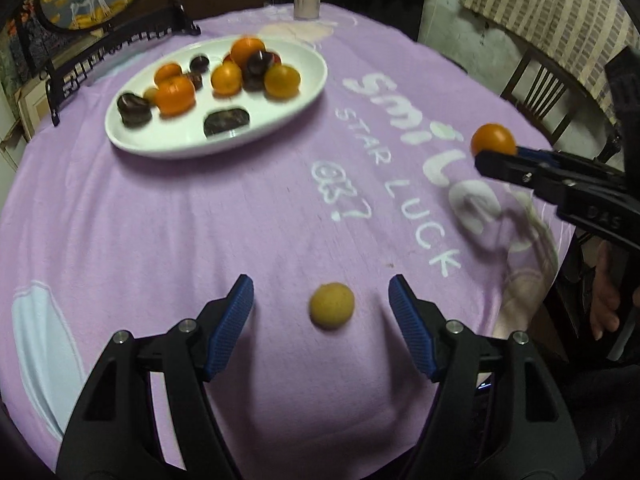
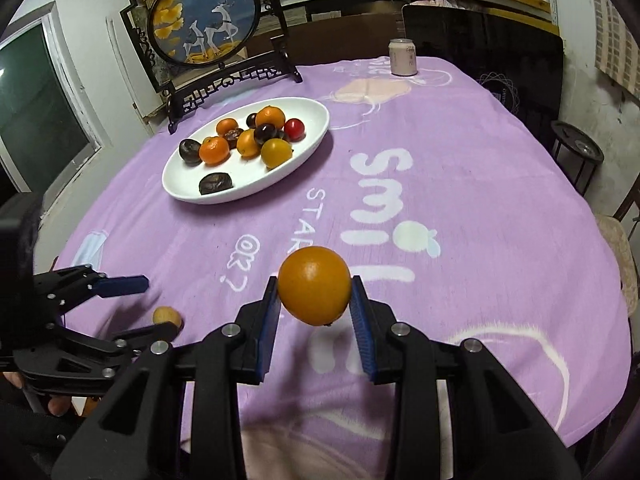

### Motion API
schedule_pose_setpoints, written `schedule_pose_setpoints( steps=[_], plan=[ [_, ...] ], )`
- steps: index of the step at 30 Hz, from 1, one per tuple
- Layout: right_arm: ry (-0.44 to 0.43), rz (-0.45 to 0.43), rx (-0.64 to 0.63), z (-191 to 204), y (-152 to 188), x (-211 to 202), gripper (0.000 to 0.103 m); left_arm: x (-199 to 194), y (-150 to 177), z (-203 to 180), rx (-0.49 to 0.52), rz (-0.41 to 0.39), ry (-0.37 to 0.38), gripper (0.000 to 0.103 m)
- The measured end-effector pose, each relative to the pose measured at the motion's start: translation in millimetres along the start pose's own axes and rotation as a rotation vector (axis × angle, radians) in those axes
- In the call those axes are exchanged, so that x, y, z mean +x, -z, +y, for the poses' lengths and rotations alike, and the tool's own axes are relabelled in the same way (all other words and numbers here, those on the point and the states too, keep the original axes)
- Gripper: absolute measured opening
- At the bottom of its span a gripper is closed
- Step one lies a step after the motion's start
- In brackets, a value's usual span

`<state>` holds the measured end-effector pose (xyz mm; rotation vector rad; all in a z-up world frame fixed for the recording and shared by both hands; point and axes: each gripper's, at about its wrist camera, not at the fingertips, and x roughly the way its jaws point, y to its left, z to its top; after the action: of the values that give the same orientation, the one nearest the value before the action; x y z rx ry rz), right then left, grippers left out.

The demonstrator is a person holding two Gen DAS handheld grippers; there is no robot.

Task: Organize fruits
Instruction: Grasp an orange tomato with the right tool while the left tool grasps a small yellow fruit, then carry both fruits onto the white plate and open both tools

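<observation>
My right gripper (image 2: pixel 314 294) is shut on an orange fruit (image 2: pixel 315 285), held clear above the purple cloth; the same orange fruit (image 1: pixel 493 140) shows at the right in the left wrist view, at the tips of the right gripper (image 1: pixel 486 156). A small yellow fruit (image 1: pixel 331 305) lies on the cloth between the open blue pads of my left gripper (image 1: pixel 321 299), untouched. The left gripper (image 2: pixel 160 300) and the small yellow fruit (image 2: pixel 167 316) also sit low left in the right wrist view. A white oval plate (image 2: pixel 308 144) (image 1: pixel 280 120) at the back left holds several orange and dark fruits.
A purple cloth with white lettering (image 2: pixel 440 184) covers the round table. A pale can (image 2: pixel 403 57) stands at the far edge, and a framed round deer picture on a black stand (image 2: pixel 202 20) rises behind the plate. A chair (image 1: pixel 536 92) and a person's hand (image 1: pixel 606 300) are at the right.
</observation>
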<state>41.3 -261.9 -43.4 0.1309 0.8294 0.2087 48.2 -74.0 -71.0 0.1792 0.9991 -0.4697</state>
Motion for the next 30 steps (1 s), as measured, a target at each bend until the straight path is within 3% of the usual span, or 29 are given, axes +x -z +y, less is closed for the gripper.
schedule_pose_setpoints(
  steps=[2,5,11,16,21,26,30],
  plan=[
    [-0.016,0.004,0.004,-1.5,1.5,1.0,0.035,8.5,4.0,-2.3,-0.006,0.043,0.002,0.049],
    [-0.037,0.008,0.003,-1.2,2.0,1.9,0.035,10.3,4.5,-1.6,-0.014,0.031,-0.008,0.026],
    [-0.041,0.015,-0.002,0.3,4.0,0.8,0.035,0.6,2.6,3.4,-0.027,-0.017,0.001,0.024],
    [-0.056,0.047,-0.012,6.2,-3.4,12.3,0.035,-14.1,-13.3,21.8,-0.049,-0.071,-0.036,0.024],
    [-0.124,0.047,-0.089,37.5,-39.3,28.4,0.035,-27.9,-60.2,57.4,-0.095,-0.16,-0.14,0.024],
    [-0.181,0.083,-0.151,74.2,-100.8,70.0,0.035,-16.3,-134.6,99.2,-0.171,-0.204,-0.257,0.024],
    [-0.117,0.091,-0.208,93.1,-134.6,107.9,0.035,5.5,-159.4,130.7,-0.271,-0.191,-0.234,0.024]
  ],
)
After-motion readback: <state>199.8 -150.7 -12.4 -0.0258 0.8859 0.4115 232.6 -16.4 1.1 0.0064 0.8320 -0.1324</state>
